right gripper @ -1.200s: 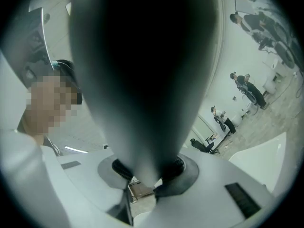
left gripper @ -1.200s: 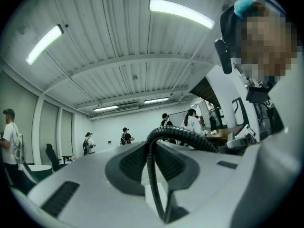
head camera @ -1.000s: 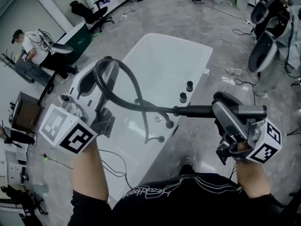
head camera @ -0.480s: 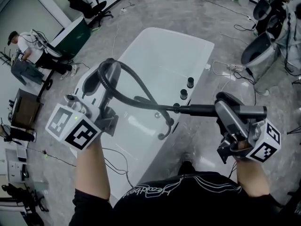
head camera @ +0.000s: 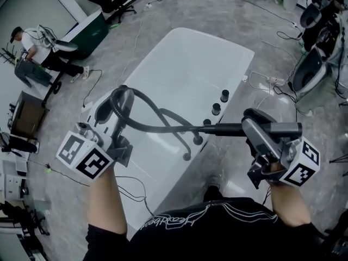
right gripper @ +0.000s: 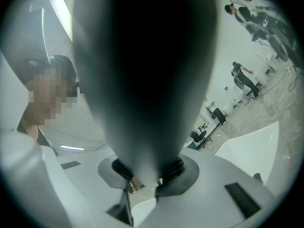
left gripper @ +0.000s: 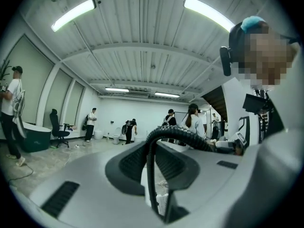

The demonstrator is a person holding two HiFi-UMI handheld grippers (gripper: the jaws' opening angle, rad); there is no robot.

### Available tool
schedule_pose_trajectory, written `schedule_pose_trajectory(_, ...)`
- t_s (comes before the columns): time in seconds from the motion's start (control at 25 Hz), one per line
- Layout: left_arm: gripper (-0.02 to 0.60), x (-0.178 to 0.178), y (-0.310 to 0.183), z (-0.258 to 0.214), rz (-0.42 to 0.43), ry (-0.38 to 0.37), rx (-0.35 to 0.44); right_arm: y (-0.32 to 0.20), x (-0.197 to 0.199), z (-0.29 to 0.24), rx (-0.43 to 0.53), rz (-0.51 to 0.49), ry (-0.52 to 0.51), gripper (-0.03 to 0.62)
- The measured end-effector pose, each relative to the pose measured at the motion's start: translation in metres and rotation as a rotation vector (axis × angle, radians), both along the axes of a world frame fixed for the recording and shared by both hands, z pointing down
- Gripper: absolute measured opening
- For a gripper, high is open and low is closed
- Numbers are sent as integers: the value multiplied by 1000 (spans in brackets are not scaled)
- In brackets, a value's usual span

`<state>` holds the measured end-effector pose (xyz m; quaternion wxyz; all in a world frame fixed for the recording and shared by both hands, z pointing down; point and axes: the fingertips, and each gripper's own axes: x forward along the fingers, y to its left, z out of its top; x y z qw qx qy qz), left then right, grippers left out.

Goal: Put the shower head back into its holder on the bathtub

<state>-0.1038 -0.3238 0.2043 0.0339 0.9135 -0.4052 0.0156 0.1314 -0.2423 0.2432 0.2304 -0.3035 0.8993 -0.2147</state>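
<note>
View from above of a person standing at the long side of a white bathtub (head camera: 185,64), with a gripper in each hand. The right gripper (head camera: 254,125) has its jaws clamped on the dark shower head (head camera: 228,128), which is held level in the air beside the tub's rim, near two dark knobs (head camera: 224,95) set on that rim. The left gripper (head camera: 117,103) has its jaws closed on the black ribbed hose (head camera: 157,117), which loops over its tips and runs across the tub to the shower head. Another person (head camera: 32,42) is far off on the grey floor (head camera: 228,15)
</note>
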Motion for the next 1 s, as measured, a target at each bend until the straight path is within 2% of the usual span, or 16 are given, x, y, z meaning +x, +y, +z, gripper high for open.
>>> schedule_pose_trajectory(0.28, 58, -19, 1, 51, -55, 25, -113, -14, -10, 17, -53, -37, 25, 107)
schedule_pose_trajectory(0.56, 58, -30, 24, 109, -73, 25, -213, 2, -19, 36, -81, -44, 54, 107)
schedule_pose_trajectory(1.0, 58, -22, 39, 247, -90, 15, -433, 16, -16, 65, -155, -23, 126, 107)
